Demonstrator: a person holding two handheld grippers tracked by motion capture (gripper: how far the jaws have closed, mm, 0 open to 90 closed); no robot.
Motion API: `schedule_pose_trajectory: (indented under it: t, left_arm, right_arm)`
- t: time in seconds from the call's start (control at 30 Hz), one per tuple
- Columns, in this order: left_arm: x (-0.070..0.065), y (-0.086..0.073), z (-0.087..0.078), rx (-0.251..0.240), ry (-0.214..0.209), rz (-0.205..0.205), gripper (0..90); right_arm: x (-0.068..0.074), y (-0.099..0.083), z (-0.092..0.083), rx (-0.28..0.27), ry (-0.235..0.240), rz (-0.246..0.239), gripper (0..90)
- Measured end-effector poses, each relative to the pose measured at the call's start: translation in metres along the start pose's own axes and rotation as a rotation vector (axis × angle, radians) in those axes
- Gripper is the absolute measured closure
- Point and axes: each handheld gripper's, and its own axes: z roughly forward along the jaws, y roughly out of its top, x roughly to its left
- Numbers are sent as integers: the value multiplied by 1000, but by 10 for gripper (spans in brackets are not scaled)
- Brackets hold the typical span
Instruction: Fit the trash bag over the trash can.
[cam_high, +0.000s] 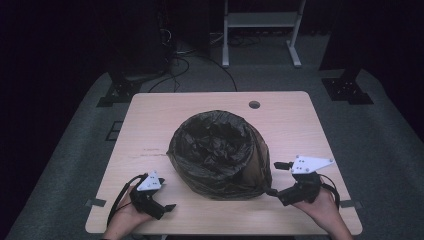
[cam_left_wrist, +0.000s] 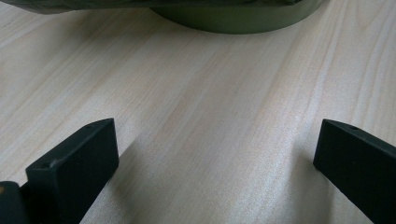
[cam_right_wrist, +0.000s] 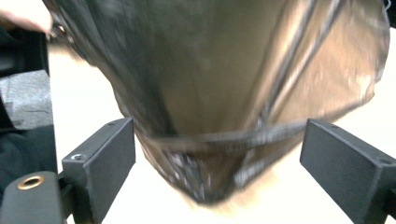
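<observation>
We see a light wooden table (cam_high: 150, 115) with a round bin (cam_high: 257, 165) standing near its middle, a little toward the near edge. A black plastic bag (cam_high: 215, 147) lines the bin, its crumpled mouth open upward and its skirt draped down over the outside of the rim. Near the far edge, right of centre, a small round hole (cam_high: 254, 105) sits in the tabletop.

At the near left corner the left hand (cam_high: 125, 215) holds the left gripper (cam_high: 165, 196) low over the wood, well apart from the bag, pointing toward the bin's near left side. In the left gripper view its two black jaws stand wide apart with only bare wood grain between them, and the olive base of the bin (cam_left_wrist: 233, 18) shows at the top, with the bag's edge (cam_left_wrist: 70, 4) hanging just above it.

Near the right edge, the right hand (cam_high: 322, 202) holds the right gripper (cam_high: 278, 177) just beside the bin's near right side, its white plate on top. In the right gripper view its jaws are spread wide and a hanging fold of the bag (cam_right_wrist: 210, 116) comes down between them, its lowest corner dipping toward the camera. The fold is blurred, and we cannot tell whether either jaw touches it; neither presses on it. At the upper left of that view a bit of the other hand (cam_right_wrist: 23, 16) shows.

Beyond the table's far edge we see grey carpet, loose cables (cam_high: 175, 60) and the white legs of a frame (cam_high: 260, 30).
</observation>
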Motion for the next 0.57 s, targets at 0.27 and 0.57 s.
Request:
schedule_pose_trajectory:
  t: [0.27, 0.57]
  left_arm:
    - [0, 0, 0, 0, 0, 0, 0]
    - [0, 0, 0, 0, 0, -1, 0]
  right_arm:
    - [-1, -41, 17, 109, -33, 33, 96]
    - [-1, -64, 30, 201, -48, 42, 96]
